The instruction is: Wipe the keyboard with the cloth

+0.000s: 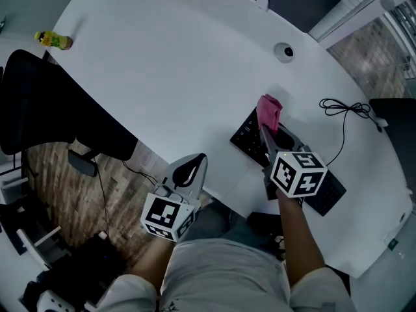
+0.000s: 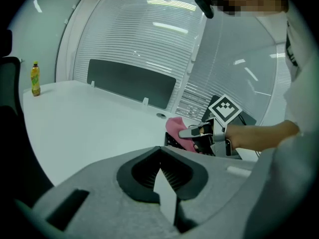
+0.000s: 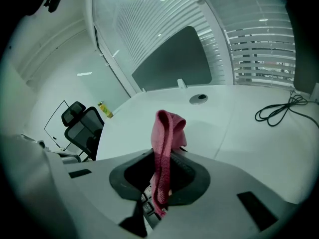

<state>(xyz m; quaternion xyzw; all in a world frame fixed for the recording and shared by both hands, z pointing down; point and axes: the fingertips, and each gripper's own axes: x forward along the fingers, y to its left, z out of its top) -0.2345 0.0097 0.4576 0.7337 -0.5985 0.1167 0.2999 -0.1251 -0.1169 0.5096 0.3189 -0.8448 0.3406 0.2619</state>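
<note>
A black keyboard [image 1: 250,138] lies at the near edge of the white desk [image 1: 169,64]. My right gripper [image 1: 266,134] hovers over its left half, shut on a pink cloth [image 1: 268,112] that sticks up past the jaw tips. In the right gripper view the cloth [image 3: 167,138] hangs folded between the jaws of the right gripper [image 3: 160,183], with keys [image 3: 145,206] visible just beneath. My left gripper [image 1: 192,168] is shut and empty, held off the desk's near edge to the left of the keyboard. In the left gripper view the left gripper [image 2: 162,176] looks toward the cloth [image 2: 174,126].
A yellow bottle [image 1: 54,40] stands at the desk's far left corner. A black cable [image 1: 348,109] curls on the desk right of the keyboard, and a round grommet [image 1: 284,52] sits behind it. A black office chair [image 1: 39,109] stands left of the desk.
</note>
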